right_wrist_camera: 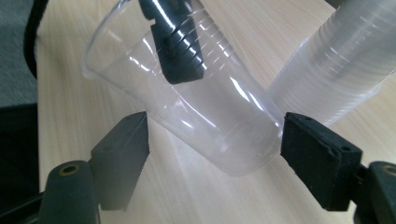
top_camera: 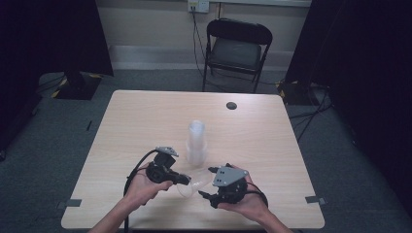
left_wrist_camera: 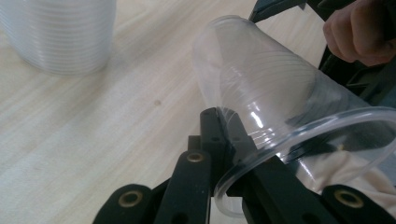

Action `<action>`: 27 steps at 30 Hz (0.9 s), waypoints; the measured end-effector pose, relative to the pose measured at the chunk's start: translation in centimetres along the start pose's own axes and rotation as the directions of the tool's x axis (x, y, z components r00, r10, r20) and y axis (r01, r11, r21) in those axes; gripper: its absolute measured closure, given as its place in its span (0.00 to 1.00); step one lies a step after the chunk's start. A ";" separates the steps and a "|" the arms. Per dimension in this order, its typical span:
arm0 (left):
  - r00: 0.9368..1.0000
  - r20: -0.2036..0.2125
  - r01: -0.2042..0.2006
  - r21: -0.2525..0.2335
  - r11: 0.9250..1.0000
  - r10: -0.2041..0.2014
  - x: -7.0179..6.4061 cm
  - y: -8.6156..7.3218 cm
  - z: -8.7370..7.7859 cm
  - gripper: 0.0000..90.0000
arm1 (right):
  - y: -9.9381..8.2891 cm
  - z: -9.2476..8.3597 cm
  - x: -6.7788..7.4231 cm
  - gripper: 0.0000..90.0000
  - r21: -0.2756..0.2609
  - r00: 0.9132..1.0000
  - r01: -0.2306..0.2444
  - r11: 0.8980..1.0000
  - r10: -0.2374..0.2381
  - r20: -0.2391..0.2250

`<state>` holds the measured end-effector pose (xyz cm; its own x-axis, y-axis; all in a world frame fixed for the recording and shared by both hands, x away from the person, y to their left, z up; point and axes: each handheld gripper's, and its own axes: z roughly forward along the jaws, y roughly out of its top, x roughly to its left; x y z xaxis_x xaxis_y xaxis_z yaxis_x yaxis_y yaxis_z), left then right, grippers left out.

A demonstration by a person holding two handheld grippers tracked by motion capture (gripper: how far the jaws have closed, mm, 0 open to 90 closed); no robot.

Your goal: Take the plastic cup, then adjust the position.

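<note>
A clear plastic cup (top_camera: pixel 193 185) lies tilted on its side just above the table, between my two hands. My left gripper (top_camera: pixel 186 180) is shut on the cup's rim, one jaw inside and one outside, and in the left gripper view the cup (left_wrist_camera: pixel 261 79) stretches away from the left gripper (left_wrist_camera: pixel 222 117). My right gripper (right_wrist_camera: pixel 215 133) is open; its pads stand on either side of the cup's (right_wrist_camera: pixel 205 121) base without pressing it. From above, the right gripper (top_camera: pixel 208 182) faces the left one. A stack of clear cups (top_camera: pixel 197 141) stands upright just beyond.
The pale wooden table (top_camera: pixel 145 121) has a small dark round spot (top_camera: pixel 231 105) near its far edge. A black folding chair (top_camera: pixel 238 46) stands behind the table. The cup stack (right_wrist_camera: pixel 336 70) sits close to the right jaw's far side.
</note>
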<state>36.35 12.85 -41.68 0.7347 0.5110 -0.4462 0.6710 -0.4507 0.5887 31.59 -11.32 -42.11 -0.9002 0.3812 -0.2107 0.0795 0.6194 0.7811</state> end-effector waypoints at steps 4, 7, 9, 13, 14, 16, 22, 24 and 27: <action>1.000 0.025 0.013 0.029 0.999 -0.014 0.2 0.3 0.1 1.00 | 0.0 0.2 0.2 0.24 0.014 0.999 0.045 0.999 -0.045 0.023; 1.000 0.020 0.020 0.050 0.999 -0.021 0.1 0.5 0.4 1.00 | -0.3 0.6 0.3 0.24 0.027 0.998 0.061 0.998 -0.061 0.027; 0.999 0.026 0.020 0.070 0.997 -0.022 0.1 0.7 0.6 1.00 | -0.4 0.8 0.4 0.24 0.035 0.997 0.072 0.997 -0.073 0.031; 0.998 0.052 0.030 0.093 0.995 -0.035 0.3 1.1 0.8 1.00 | -0.4 1.2 0.5 0.24 0.055 0.991 0.114 0.992 -0.118 0.070; 0.998 0.054 0.033 0.093 0.995 -0.038 0.3 1.2 0.8 1.00 | -0.4 1.3 0.6 0.24 0.062 0.988 0.130 0.990 -0.135 0.079; 0.998 0.052 0.020 0.109 0.994 -0.026 0.2 1.4 1.0 1.00 | -0.4 1.6 0.8 0.24 0.069 0.982 0.156 0.985 -0.163 0.094; 0.999 0.050 0.011 0.132 0.991 -0.018 -0.4 1.8 1.6 1.00 | -0.3 2.2 1.4 0.24 0.078 0.975 0.192 0.978 -0.200 0.101; 0.999 0.048 0.005 0.138 0.990 -0.012 -0.5 1.8 1.8 1.00 | -0.2 2.3 1.4 0.25 0.074 0.975 0.199 0.977 -0.205 0.090; 0.999 0.039 0.003 0.149 0.989 -0.009 -0.7 2.0 2.1 1.00 | -0.1 2.4 1.6 0.25 0.066 0.975 0.202 0.977 -0.207 0.079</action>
<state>37.40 10.07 -41.65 0.7318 0.4866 -0.4772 0.6808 -0.5530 0.4803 31.15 -9.11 -43.98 -0.8602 0.2982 -0.4136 -0.0757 0.7275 0.6819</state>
